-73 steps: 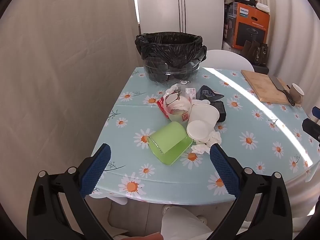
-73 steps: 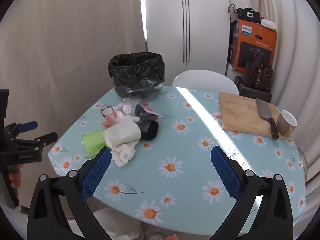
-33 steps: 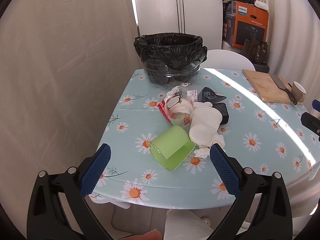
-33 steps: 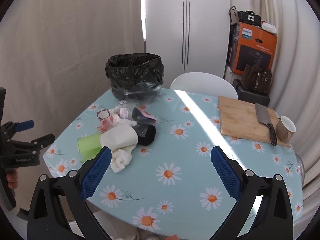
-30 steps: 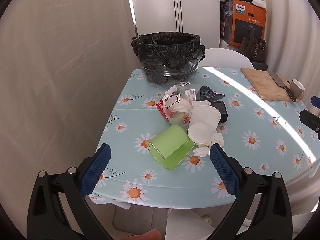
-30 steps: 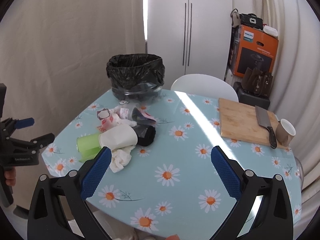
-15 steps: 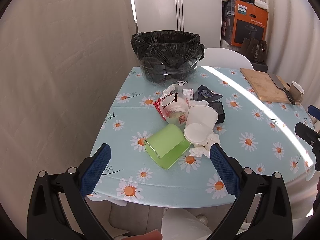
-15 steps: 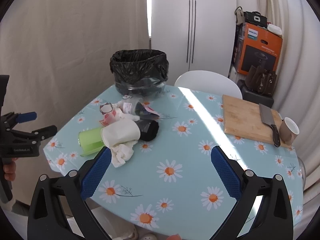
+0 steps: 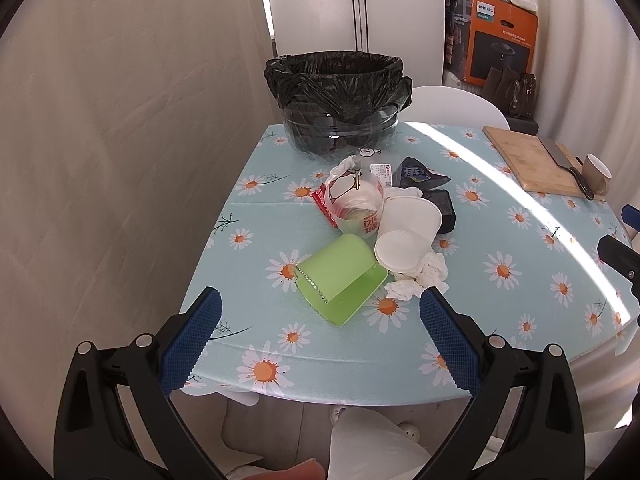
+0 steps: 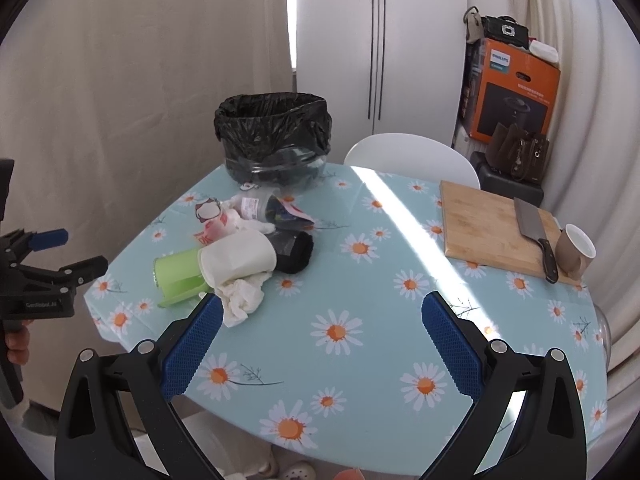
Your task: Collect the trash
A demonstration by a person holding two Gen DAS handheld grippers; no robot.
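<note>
The trash sits in one heap on the left half of the table (image 9: 256,344), between the near edge and the bin (image 9: 340,100). Nearest lies a green cup (image 9: 340,276) on its side, its mouth facing away from the bin. Just beside it, touching, is a white paper cup (image 9: 404,236), also tipped over, with crumpled tissue (image 9: 420,276) against its rim. Behind these is a clear plastic cup (image 9: 354,204) with red print, a red wrapper (image 9: 326,210) under it, then a black lump (image 9: 442,208) and a dark packet (image 9: 416,172) closer to the bin.

The bin, lined with a black bag, stands at the far edge of the table, its mouth open upward.

Left claw (image 9: 320,330) hangs off the near edge, fingers spread wide and holding nothing — the green cup lies ahead between them. Right claw (image 10: 322,330) is likewise wide open and empty, over the daisy cloth, well apart from the heap; the tissue shows just past its left finger.

To the right a cutting board (image 10: 488,228) carries a cleaver (image 10: 534,228), with a brown mug (image 10: 574,254) touching the board's near corner. A white chair (image 10: 412,156) stands behind the table.
</note>
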